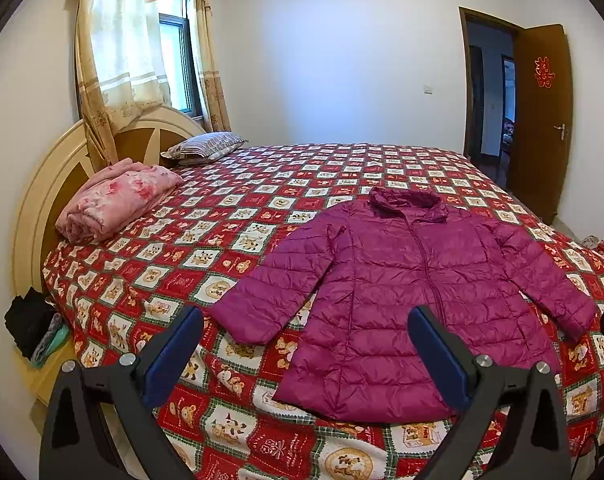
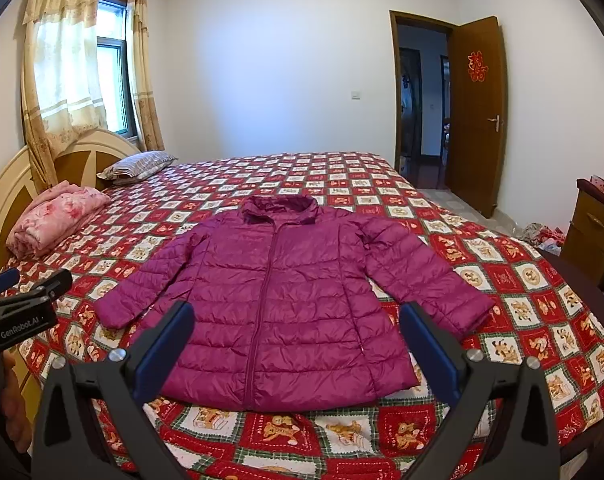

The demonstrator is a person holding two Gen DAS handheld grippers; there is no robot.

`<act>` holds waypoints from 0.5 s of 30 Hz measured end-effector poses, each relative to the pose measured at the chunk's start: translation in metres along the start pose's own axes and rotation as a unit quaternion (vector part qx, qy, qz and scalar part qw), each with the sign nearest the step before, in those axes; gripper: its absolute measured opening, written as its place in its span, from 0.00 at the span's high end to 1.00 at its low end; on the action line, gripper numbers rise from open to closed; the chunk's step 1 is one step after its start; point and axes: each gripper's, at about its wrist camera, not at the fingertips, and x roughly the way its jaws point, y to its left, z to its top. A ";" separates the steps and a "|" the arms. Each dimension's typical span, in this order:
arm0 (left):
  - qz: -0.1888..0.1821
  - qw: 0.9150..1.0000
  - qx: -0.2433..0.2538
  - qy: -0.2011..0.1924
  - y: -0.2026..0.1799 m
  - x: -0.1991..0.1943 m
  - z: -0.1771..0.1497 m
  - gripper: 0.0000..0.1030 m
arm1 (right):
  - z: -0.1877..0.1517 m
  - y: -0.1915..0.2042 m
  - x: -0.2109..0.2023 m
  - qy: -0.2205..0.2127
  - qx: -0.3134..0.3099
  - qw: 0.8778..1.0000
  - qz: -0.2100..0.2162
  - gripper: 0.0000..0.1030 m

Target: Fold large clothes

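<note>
A magenta quilted puffer jacket point(image 1: 402, 292) lies flat and zipped on the bed, front up, hood at the far end, both sleeves spread outward; it also shows in the right wrist view point(image 2: 286, 292). My left gripper point(image 1: 306, 320) is open and empty, held above the bed's near edge over the jacket's left sleeve and hem. My right gripper point(image 2: 298, 316) is open and empty, held above the jacket's hem. The left gripper also shows at the left edge of the right wrist view point(image 2: 22, 284).
The bed has a red patterned quilt point(image 1: 206, 248). A folded pink blanket point(image 1: 118, 200) and a striped pillow point(image 1: 206, 145) lie near the headboard. Dark clothes point(image 1: 30, 324) sit beside the bed at left. A wooden cabinet point(image 2: 594, 228) stands at right, near an open door point(image 2: 478, 116).
</note>
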 end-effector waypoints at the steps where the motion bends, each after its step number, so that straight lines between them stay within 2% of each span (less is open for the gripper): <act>1: -0.002 1.000 0.000 0.001 0.000 0.000 0.004 0.01 | -0.003 0.001 0.011 0.001 0.003 1.000 -0.003 0.00; 15: -0.002 1.000 0.001 0.002 0.000 0.001 0.002 0.01 | -0.009 0.002 0.012 0.003 0.005 1.000 -0.004 0.00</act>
